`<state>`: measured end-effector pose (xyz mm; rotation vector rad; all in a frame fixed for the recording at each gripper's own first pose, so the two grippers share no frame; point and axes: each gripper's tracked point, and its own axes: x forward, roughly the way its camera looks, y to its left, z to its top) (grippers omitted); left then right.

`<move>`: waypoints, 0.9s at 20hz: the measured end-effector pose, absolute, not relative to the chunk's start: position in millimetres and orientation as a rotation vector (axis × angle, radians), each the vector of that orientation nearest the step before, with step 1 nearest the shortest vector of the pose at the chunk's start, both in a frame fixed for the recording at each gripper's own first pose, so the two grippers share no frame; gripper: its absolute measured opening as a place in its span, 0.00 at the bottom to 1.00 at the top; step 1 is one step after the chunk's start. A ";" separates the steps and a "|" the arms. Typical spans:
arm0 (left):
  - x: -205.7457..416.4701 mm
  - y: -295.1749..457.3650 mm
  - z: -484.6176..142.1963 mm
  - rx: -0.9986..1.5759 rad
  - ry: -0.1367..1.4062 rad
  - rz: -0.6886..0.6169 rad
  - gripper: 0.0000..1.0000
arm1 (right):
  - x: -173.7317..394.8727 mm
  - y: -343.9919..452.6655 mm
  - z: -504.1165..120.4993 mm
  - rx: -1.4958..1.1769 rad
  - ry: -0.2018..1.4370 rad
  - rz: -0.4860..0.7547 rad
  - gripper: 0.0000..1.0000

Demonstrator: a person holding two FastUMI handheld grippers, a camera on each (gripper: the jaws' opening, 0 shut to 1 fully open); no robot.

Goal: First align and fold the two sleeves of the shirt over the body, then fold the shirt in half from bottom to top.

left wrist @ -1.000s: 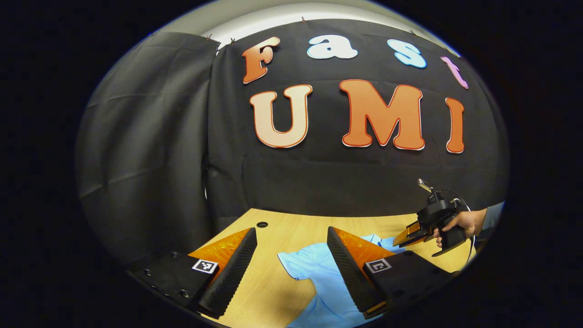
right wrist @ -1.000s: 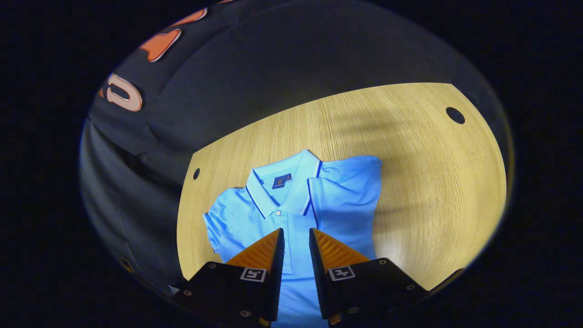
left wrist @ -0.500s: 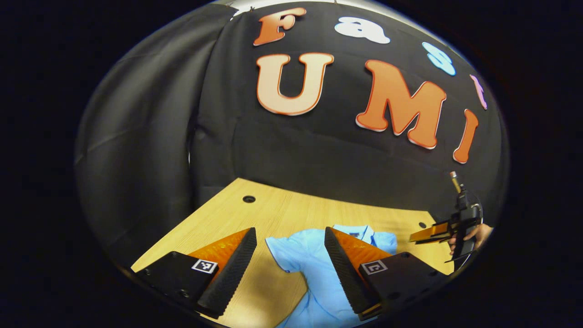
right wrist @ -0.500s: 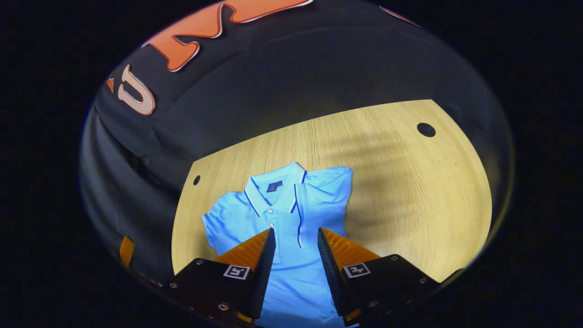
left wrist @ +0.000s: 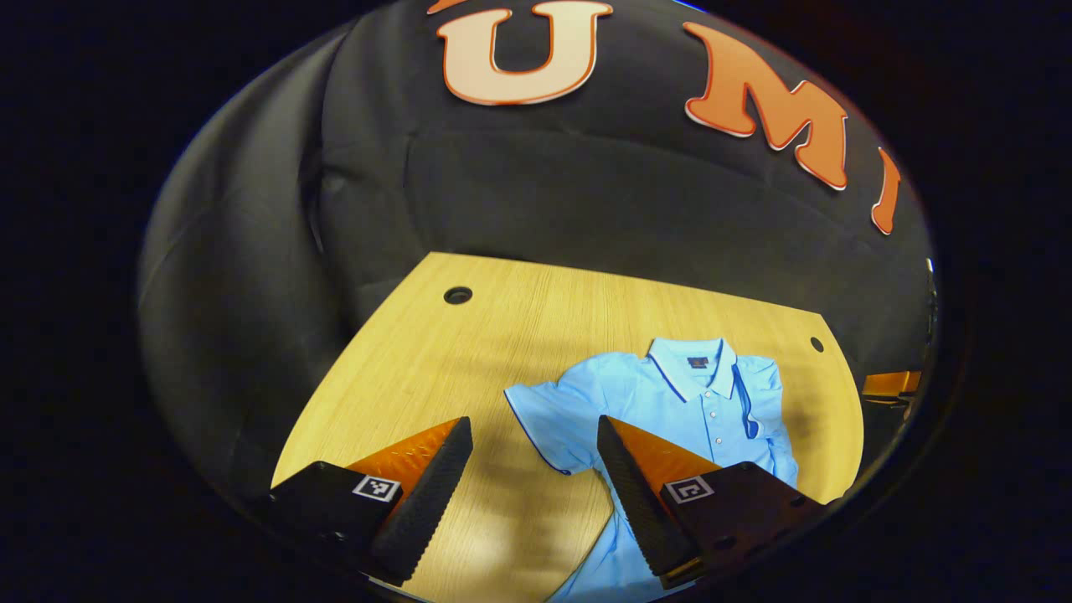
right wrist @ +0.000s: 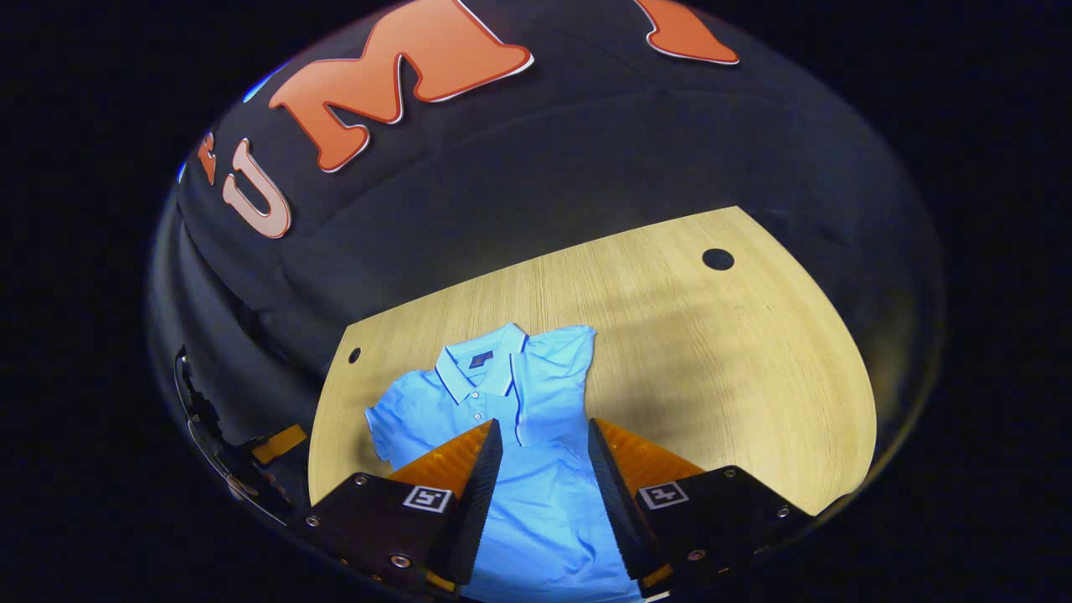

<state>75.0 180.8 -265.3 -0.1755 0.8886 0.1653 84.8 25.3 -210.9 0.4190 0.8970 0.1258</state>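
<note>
A light blue polo shirt (left wrist: 670, 402) lies face up on the wooden table (left wrist: 469, 352), collar toward the back wall. One sleeve (left wrist: 543, 419) is spread out flat on the wood. The other sleeve (right wrist: 557, 368) lies folded over the body. My left gripper (left wrist: 532, 469) hovers open above the spread sleeve and the bare wood beside it, holding nothing. My right gripper (right wrist: 540, 477) is open above the shirt's lower body, with only cloth below. The right gripper's fingers (left wrist: 889, 383) peek in at the left gripper view's right edge.
The table has a round cable hole (left wrist: 458, 295) at its back left corner and another hole (right wrist: 718, 259) at the back right. Black cloth walls close in behind and to the left. Bare wood (right wrist: 737, 368) stretches beside the folded side of the shirt.
Both views have tipped down, so more table and shirt show. The right gripper's jaws opened wider. The right gripper slid from mid-right to the very edge of the left gripper view.
</note>
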 end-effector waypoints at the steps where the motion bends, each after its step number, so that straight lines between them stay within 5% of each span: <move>1: 77.5 180.5 -275.9 -0.182 0.912 0.172 0.99 | 79.2 22.8 -207.6 0.430 0.887 0.124 0.69; 10: 108.2 174.5 -350.4 -0.203 1.120 0.116 1.00 | 13.9 4.3 -208.4 0.438 0.815 0.042 0.95; 18: 115.2 178.7 -412.6 -0.192 1.306 0.163 0.99 | -25.4 -3.2 -203.1 0.424 0.806 -0.006 0.97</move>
